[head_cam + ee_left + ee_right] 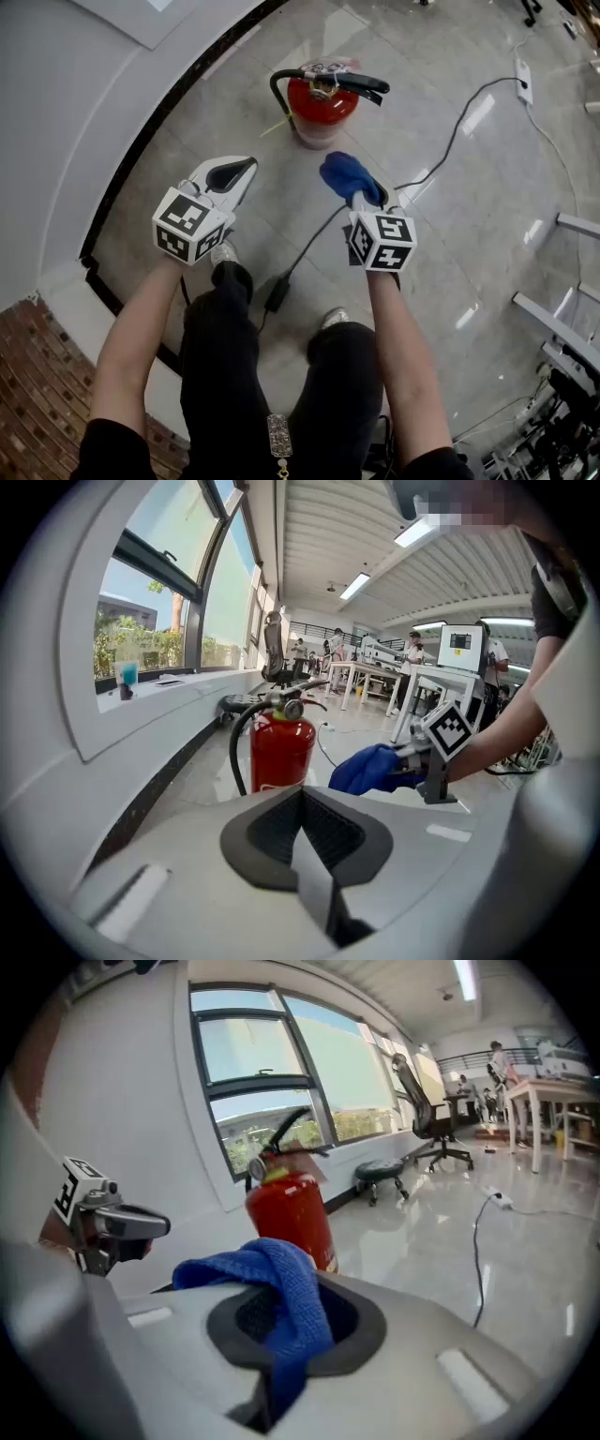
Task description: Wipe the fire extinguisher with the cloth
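A red fire extinguisher [322, 101] with a black handle and hose stands upright on the glossy floor ahead of me. It also shows upright in the left gripper view as the extinguisher [279, 747] and in the right gripper view as the extinguisher [292, 1213]. My right gripper [367, 199] is shut on a blue cloth [345, 174], which bunches out of the jaws [281, 1307] a short way below the extinguisher, apart from it. My left gripper [236, 174] is shut with nothing in it, left of the cloth.
A black cable [448, 141] runs across the floor from a power strip [524, 79] to a plug brick [277, 293] near my feet. A curved black-edged wall base [150, 141] lies at the left. Tables and people stand far off in the left gripper view.
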The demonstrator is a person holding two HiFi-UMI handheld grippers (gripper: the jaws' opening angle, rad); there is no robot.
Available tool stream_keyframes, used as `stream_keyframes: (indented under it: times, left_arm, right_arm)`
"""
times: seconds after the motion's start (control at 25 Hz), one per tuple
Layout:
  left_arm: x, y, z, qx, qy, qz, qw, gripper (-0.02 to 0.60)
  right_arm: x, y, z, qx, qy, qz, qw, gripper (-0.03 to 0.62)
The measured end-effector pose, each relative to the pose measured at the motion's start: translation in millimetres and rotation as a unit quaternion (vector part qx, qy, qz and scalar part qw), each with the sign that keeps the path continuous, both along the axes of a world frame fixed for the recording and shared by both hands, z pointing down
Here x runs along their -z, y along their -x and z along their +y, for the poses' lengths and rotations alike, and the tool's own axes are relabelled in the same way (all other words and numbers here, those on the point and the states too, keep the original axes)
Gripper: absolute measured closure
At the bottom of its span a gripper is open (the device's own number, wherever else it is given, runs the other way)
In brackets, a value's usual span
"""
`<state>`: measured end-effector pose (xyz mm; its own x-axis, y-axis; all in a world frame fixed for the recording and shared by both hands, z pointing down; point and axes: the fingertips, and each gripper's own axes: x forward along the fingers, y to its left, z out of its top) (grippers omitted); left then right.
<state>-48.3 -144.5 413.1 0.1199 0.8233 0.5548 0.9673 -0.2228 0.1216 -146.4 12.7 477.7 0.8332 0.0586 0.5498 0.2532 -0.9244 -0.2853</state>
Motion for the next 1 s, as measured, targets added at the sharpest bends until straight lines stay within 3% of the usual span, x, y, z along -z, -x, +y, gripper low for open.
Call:
stream_keyframes:
  times: [0.12,0.32,0.56,0.76,1.0]
  left_arm:
    - [23.1,33.7,-6.3,0.016,-0.025,-0.005,0.9995,0.575]
    - [65.1,70.4,-18.9,0.087,-0.042,-0.019,0.9951,0.575]
    - [117.3,102.1,22.5,0.091,-0.023,-0.022,0.9953,0.575]
    - [140.3,78.4,68.6,0.104,0.005,-0.023,0.9943,0.575]
    - [142.9,16.7,115.1,0.143,-0.001,-0.043,0.9887,0.575]
  right_arm:
    - [65.1,30.9,3.0,0.042,0.011,0.019,0.999,0.568]
    - [149.9,63.5,2.8,0.121,0.019,0.046,0.991,0.568]
    - [205.7,71.6,40.2,0.136,0.044,0.057,0.988,0.568]
    - [235.5,35.2,84.9,0.138,0.062,0.065,0.986,0.568]
    - [233.6,-39.4,122.5,0.173,0.076,0.047,0.981,0.568]
